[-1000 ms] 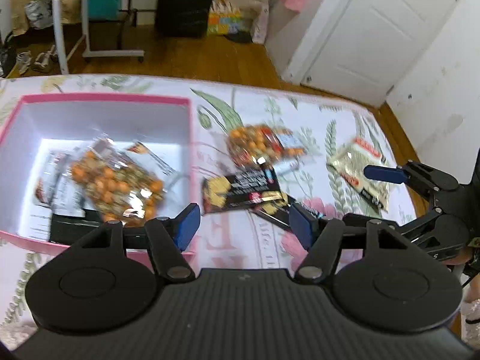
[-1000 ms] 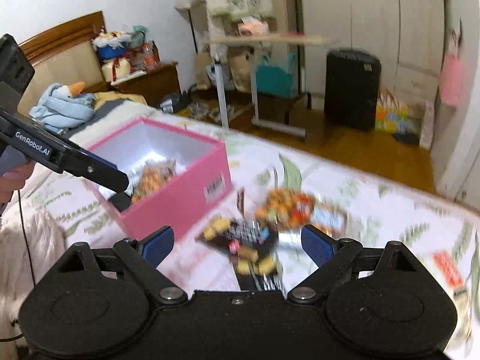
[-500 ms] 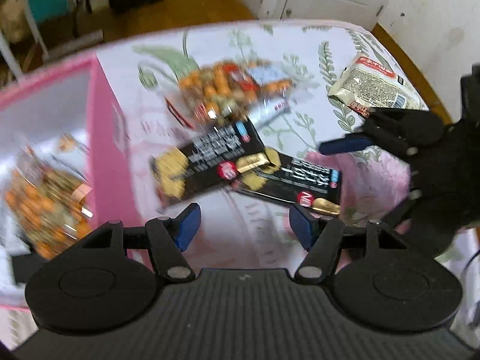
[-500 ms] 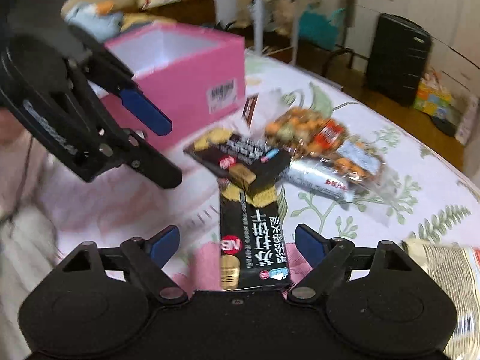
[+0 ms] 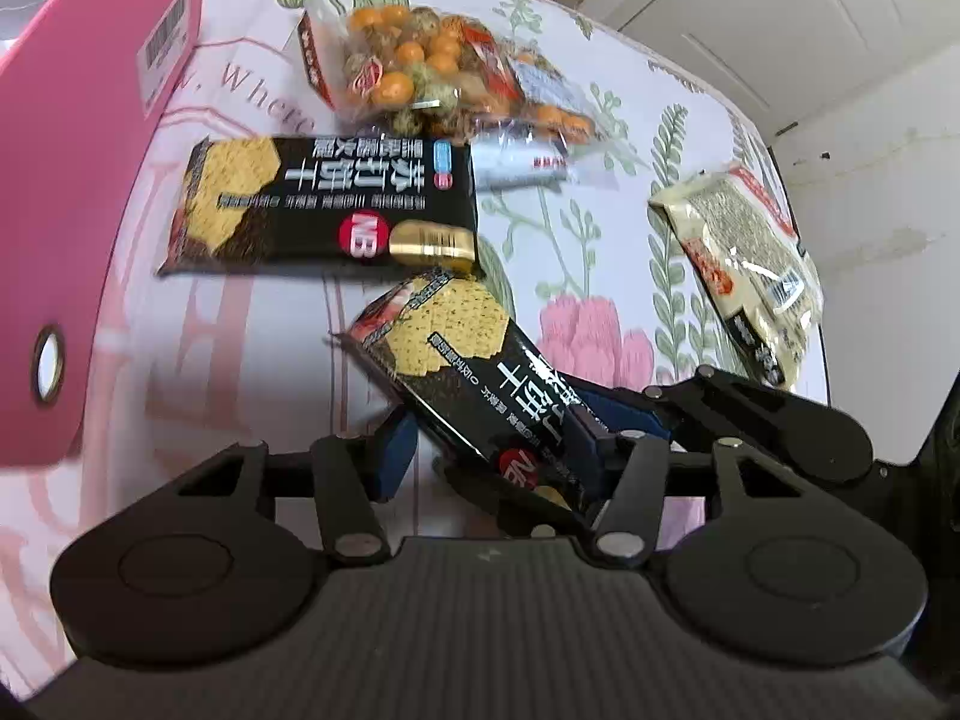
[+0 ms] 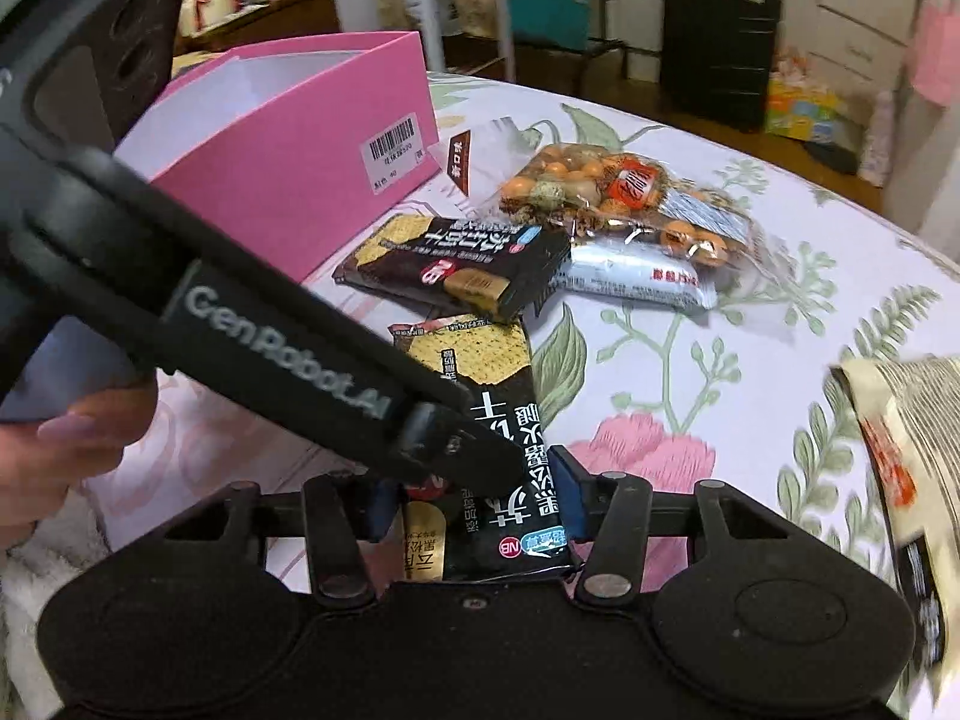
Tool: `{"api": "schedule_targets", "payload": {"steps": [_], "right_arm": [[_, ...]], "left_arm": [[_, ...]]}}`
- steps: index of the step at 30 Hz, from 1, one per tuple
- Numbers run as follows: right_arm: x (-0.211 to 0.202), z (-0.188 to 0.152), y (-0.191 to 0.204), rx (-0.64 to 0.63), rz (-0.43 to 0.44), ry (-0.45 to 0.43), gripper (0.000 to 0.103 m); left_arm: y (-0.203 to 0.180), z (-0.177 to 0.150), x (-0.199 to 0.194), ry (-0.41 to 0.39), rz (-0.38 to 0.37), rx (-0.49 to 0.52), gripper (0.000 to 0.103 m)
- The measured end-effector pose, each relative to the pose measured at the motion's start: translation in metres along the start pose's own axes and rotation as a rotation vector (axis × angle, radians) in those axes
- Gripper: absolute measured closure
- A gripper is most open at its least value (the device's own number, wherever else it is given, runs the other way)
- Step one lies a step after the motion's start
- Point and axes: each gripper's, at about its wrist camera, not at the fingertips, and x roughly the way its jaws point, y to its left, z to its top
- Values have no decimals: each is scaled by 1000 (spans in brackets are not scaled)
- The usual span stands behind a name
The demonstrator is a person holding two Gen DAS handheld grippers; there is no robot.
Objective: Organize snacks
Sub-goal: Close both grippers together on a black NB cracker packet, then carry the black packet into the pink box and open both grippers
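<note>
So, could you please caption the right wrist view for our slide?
Right gripper closing around a black cracker pack beside the pink box.

Glossy plastic cracker packet, cloth bedspread

The pink box runs off the left edge; beside it, the left hand-held gripper hides part of the near cracker pack.

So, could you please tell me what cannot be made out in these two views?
- Pink box contents: hidden by its near wall in the right wrist view, cut off by the frame edge in the left.
- Near end of the black cracker pack: covered by the left claw arm.
- Beige packet: blurred and cut off at the right edge.
- Silver packet: partly under the bag of round snacks.
</note>
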Motion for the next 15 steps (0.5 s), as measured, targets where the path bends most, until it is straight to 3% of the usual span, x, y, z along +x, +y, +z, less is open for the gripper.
{"api": "schedule_targets", "payload": {"steps": [6, 15], "right_arm": [[-23, -9, 14, 165, 12, -5, 47], [-68, -3, 49, 162, 18, -17, 47]], "left_arm": [[-12, -22, -30, 1, 16, 45, 55], [-28, -47, -93, -58, 37, 116, 55]]}}
